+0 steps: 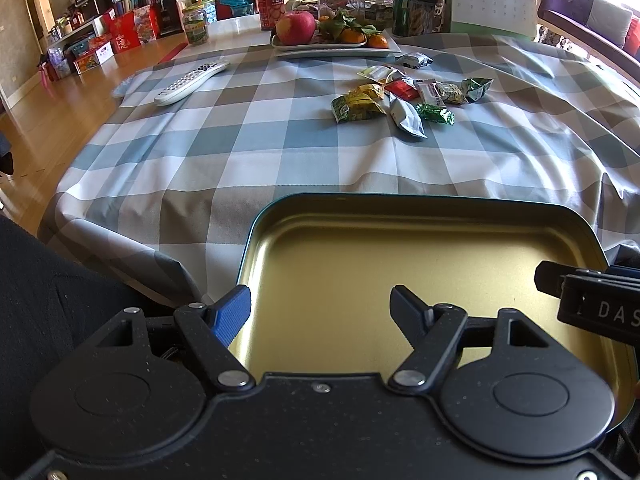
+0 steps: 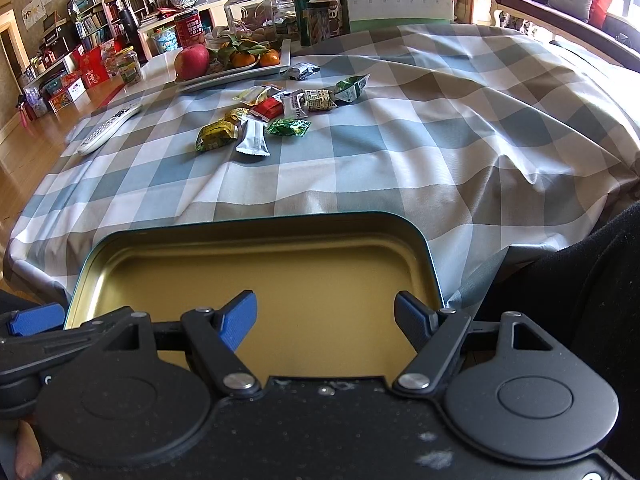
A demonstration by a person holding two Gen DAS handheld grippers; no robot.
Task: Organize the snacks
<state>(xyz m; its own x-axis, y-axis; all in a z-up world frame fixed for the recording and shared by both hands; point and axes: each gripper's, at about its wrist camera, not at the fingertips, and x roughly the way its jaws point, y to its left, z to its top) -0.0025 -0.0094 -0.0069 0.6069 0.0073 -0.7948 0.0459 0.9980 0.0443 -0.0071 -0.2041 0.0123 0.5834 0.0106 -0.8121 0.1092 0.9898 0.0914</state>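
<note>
An open tin box (image 1: 416, 206) with a gold inside sits at the near table edge, also in the right wrist view (image 2: 260, 222). It is empty. Several wrapped snacks (image 1: 408, 100) lie in a loose pile on the checked cloth beyond it, seen too in the right wrist view (image 2: 276, 114). My left gripper (image 1: 320, 308) is open over the tin's near left part. My right gripper (image 2: 325, 314) is open over its near right part. The right gripper's body (image 1: 592, 300) shows in the left wrist view. Neither holds anything.
A white remote (image 1: 192, 80) lies left on the cloth. A white plate (image 1: 336, 50) with an apple and tangerines stands behind the snacks. Jars, cans and a desk calendar (image 1: 492, 0) crowd the far edge. The cloth (image 2: 480, 152) is wrinkled at right.
</note>
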